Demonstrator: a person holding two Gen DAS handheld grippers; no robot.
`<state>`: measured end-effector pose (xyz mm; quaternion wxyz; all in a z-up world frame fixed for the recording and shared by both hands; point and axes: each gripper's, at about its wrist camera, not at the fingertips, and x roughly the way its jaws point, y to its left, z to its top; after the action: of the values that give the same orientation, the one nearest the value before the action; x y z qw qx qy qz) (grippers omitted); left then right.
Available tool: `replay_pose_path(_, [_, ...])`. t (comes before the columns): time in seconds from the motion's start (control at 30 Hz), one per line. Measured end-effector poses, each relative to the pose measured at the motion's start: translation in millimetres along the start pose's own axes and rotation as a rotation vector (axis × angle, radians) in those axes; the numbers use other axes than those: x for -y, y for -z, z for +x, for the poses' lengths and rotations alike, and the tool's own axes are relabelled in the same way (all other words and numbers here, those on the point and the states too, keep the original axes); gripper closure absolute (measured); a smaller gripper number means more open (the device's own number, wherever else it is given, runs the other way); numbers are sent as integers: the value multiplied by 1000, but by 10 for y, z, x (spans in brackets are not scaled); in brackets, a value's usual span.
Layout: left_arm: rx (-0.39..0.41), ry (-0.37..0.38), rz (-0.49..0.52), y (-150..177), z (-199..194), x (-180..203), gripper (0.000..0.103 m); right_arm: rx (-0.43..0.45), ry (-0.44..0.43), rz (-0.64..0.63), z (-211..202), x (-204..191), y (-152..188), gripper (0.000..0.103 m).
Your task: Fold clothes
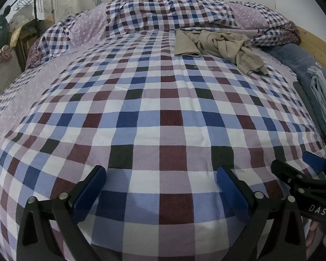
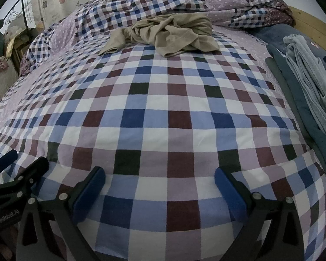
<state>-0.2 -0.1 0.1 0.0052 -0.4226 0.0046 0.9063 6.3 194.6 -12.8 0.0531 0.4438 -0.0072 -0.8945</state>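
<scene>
Left hand-held gripper [image 1: 160,192]: jaws spread, nothing held | right hand-held gripper [image 2: 159,192]: jaws spread, nothing held | beige garment [image 2: 171,33]: crumpled well ahead of both on the bed [image 2: 154,113] | judged light, limp; best taken at a hem edge.

The left gripper [image 1: 162,192] was built of matte black angular arms, each finger faced with a flat blue pad [image 1: 89,193] and pinned by round silver screws — two showing on each side. The right gripper [image 2: 159,192] matched it in black frame, blue pads [image 2: 230,195] and silver screws. Seen from the left wrist, its body bore white letters "DAS"; from the right wrist, the other's body read "GenRobot.AI" — white on black.
</scene>
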Motion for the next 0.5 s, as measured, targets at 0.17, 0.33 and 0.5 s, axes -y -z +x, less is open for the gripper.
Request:
replay_pose_path(0.17, [-4, -1, -1, -19, 1, 15, 0, 6, -11, 9, -20, 11, 18, 0])
replay_pose_path(0.33, [-7, 10, -8, -29, -19, 1, 0, 1, -25, 18, -53, 2, 2, 0])
replay_pose_path(0.5, [2, 26, -16, -50, -63, -20, 0, 43, -89, 99, -126, 125, -76, 0])
